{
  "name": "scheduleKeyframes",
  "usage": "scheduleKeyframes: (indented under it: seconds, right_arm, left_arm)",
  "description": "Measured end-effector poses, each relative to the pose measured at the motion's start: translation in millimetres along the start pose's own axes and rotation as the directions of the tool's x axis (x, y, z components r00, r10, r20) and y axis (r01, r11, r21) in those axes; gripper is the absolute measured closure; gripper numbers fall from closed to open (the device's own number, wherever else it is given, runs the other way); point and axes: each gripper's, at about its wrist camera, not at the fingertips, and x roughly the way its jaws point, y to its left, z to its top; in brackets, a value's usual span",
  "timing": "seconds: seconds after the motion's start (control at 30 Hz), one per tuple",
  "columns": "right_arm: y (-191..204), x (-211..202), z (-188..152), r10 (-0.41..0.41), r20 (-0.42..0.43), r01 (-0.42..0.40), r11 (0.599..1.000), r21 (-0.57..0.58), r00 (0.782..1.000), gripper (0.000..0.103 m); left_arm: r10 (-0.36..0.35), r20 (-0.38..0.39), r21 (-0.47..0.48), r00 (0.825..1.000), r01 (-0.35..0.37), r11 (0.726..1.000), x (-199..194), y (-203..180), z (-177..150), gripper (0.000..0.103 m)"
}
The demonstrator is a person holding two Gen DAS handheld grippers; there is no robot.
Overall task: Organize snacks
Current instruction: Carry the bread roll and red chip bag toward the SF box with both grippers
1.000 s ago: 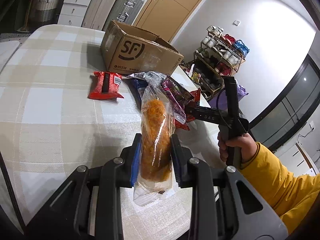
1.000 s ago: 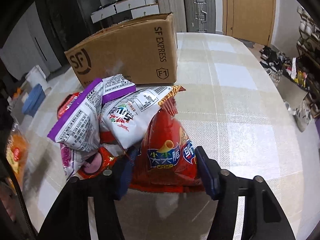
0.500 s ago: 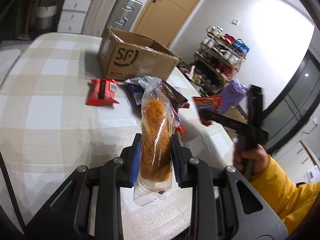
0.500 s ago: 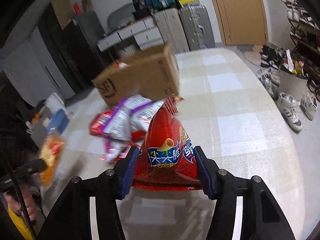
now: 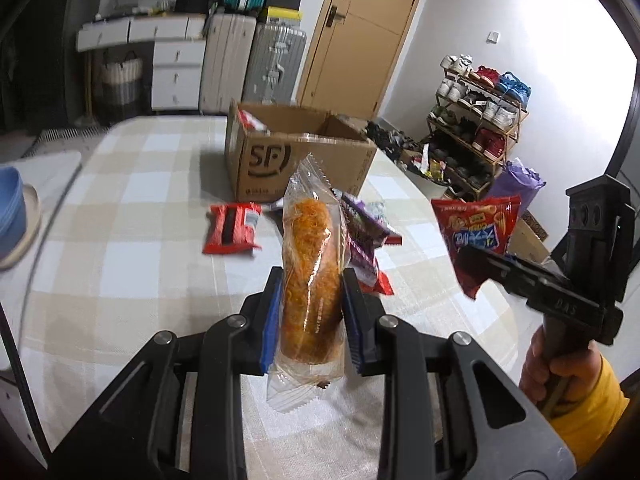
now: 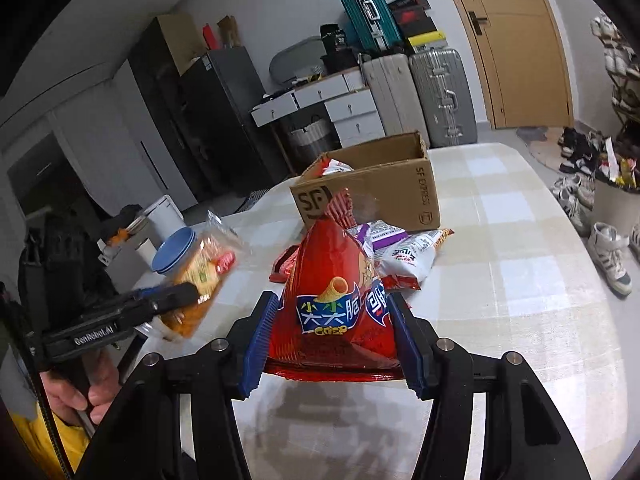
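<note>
Cardboard box [image 5: 296, 160], frame centre, open on the table [image 5: 120, 248]; at least one packet inside. Loose snack pile [image 6: 400, 252] remains just before it, plus a red packet [image 5: 232, 234] apart. Left gripper [image 5: 310, 312] fingers clenched on clear-wrapped orange bread [image 5: 310, 264]; right gripper [image 6: 332, 340] clamping red crisp bag [image 6: 332, 304]. Both aloft, short of box. Roughly midway, judging by pile.

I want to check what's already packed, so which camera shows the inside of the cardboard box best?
The left wrist view: it looks down past the cardboard box rim to the inner walls, with one red-and-white packet at the back corner. The right wrist view shows the same box lower, with just a packet top poking out.
</note>
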Motion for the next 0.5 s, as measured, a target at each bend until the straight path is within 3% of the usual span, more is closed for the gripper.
scheduleKeyframes:
  seconds: [0.23, 0.5]
  right_arm:
    - [8.6, -3.9, -5.4, 0.01, 0.011, -0.01, 1.0, -0.011, 1.0, 0.047]
    - [8.4, -9.6, 3.5, 0.021, 0.034, -0.02, 1.0, -0.014, 0.999, 0.047]
  left_arm:
    - [0.053, 0.065, 0.033, 0.996, -0.056, 0.998, -24.7, -18.2, 11.9, 0.078]
    - [0.059, 0.069, 0.042, 0.996, -0.062, 0.997, -33.4, -25.2, 14.8, 0.078]
